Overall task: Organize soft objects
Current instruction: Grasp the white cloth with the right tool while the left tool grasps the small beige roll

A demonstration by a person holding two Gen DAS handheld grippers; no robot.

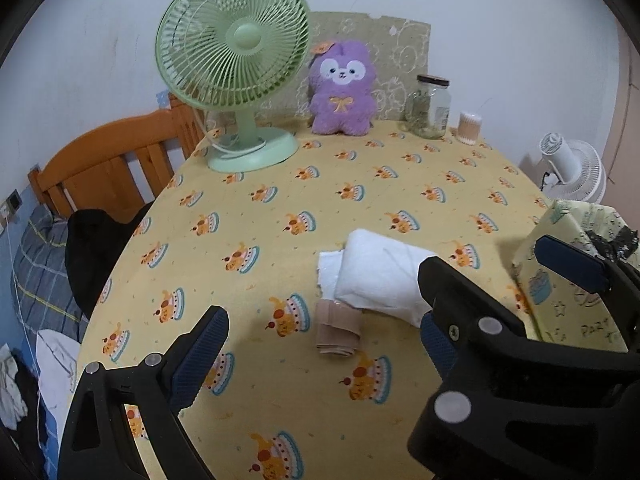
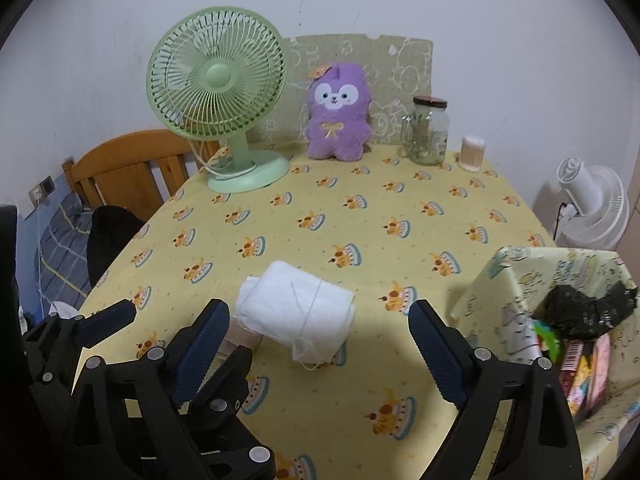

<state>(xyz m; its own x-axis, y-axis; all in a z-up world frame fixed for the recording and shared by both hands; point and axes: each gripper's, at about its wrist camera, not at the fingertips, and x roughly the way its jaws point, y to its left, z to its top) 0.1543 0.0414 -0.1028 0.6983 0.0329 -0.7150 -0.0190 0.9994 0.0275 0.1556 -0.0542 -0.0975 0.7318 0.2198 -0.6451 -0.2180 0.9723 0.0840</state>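
Both grippers, left [image 1: 320, 344] and right [image 2: 316, 344], tilt down over the tabletop's [image 2: 360, 216] near edge, jaws spread wide and empty. Towel roll [image 2: 296, 308] lies between them; box [image 2: 560, 320] at right edge.

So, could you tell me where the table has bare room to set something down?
The widest free patch is mid-table, between the green fan and purple plush at the back and the white towel roll in front. It is crowded around the towel roll, with the beige roll and patterned box close by.
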